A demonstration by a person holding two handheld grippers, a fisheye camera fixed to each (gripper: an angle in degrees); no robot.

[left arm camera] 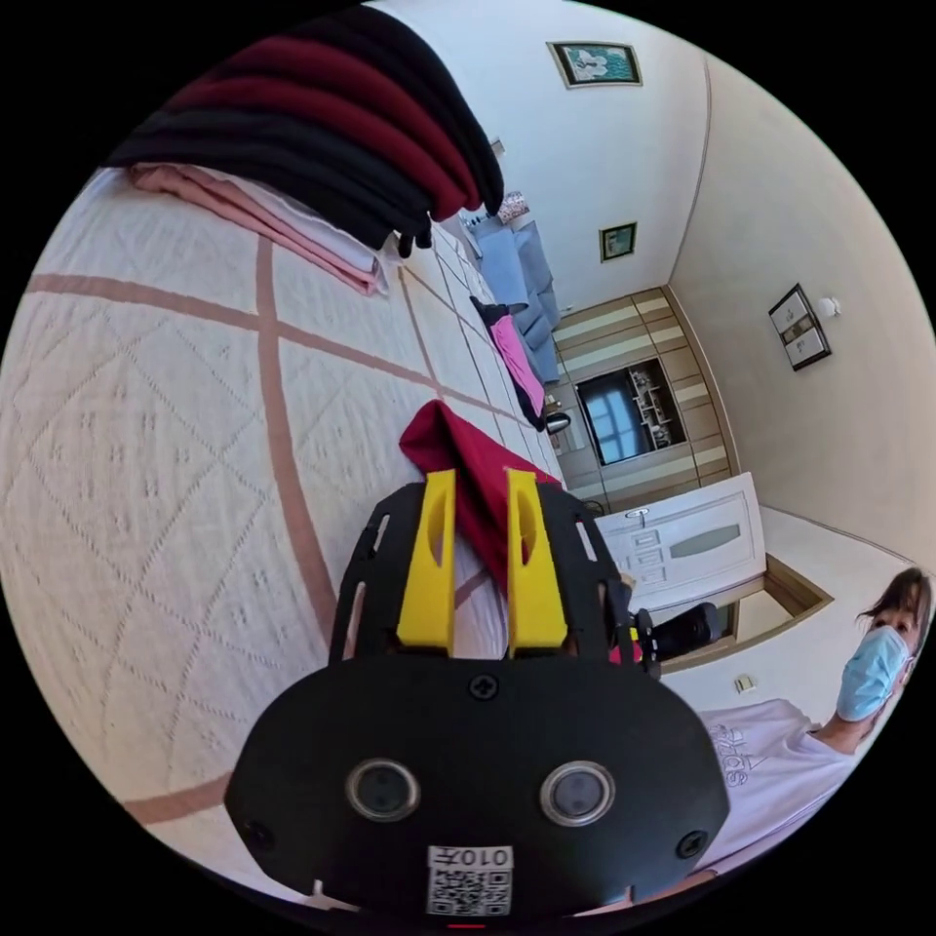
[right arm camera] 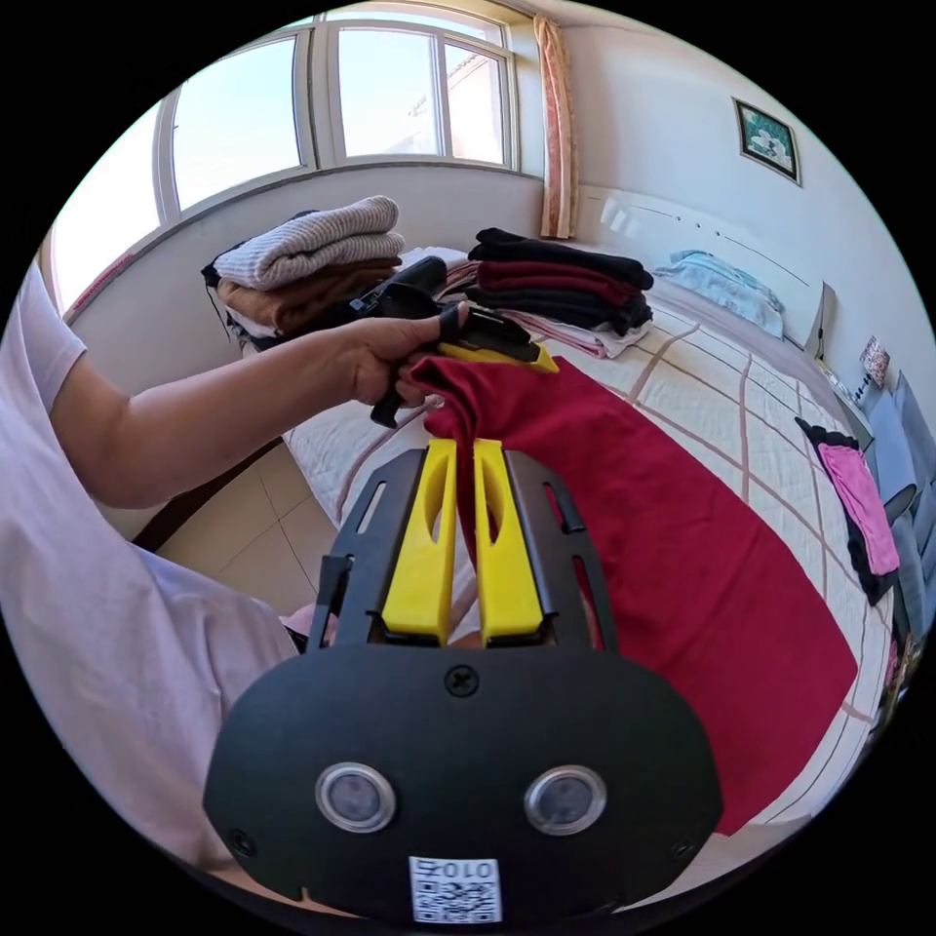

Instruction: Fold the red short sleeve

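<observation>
Both grippers pinch one edge of the red short sleeve and hold it off the bed, apparently so the cloth can be carried over itself in a fold. Nearest in the right gripper view, the right gripper has its yellow jaws drawn narrow with a gathered ridge of red fabric between them, while the rest of the garment lies spread in a long band across the quilted bedspread. Just beyond, a hand holds the left gripper closed on the neighbouring corner of the same edge, keeping that hem taut between the two holds. In the left gripper view, the left gripper shows red cloth bunched between its nearly closed jaws and rising to a peak above the bedspread. Farther back on the bed, a stack of folded dark and red clothes sits clear of the working area, likely finished pieces, with a second pile of knitwear beside the window.
</observation>
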